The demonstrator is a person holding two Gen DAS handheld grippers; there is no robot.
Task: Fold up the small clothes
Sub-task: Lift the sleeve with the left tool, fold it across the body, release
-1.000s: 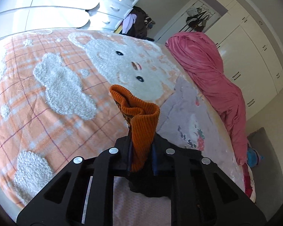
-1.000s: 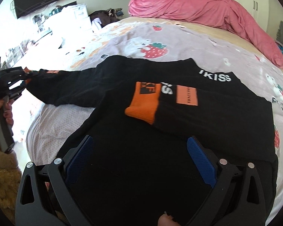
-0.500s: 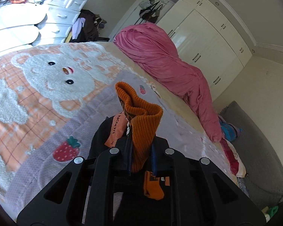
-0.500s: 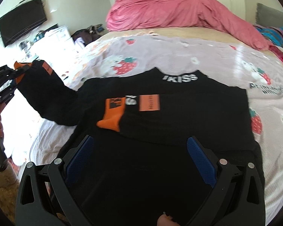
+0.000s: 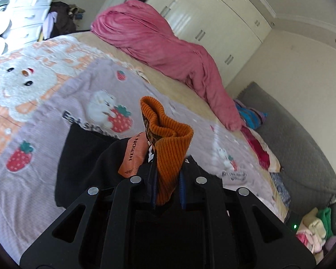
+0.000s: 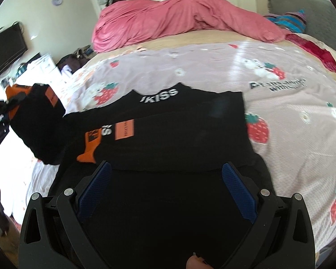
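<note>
Sleeve [image 6: 42, 121] nearer sweater [image 6: 179, 134]; pink duvet [image 6: 179, 20] beyond.

We read the following markings. On the collar of the black sweater [image 6: 190, 130], white letters spelled "KISS", with a partly cut character before them. An orange patch [image 5: 133, 154] on the lifted sleeve carried "HERON", its remainder hidden behind the cuff. A second orange patch [image 6: 124, 130] on the folded sleeve bore print too small to read, and beside it white characters were only partly visible. The lilac blanket [image 5: 33, 186] showed dark lettering beginning "Eat", the rest blurred; its other caption, near the far strawberry, was illegible.
</note>
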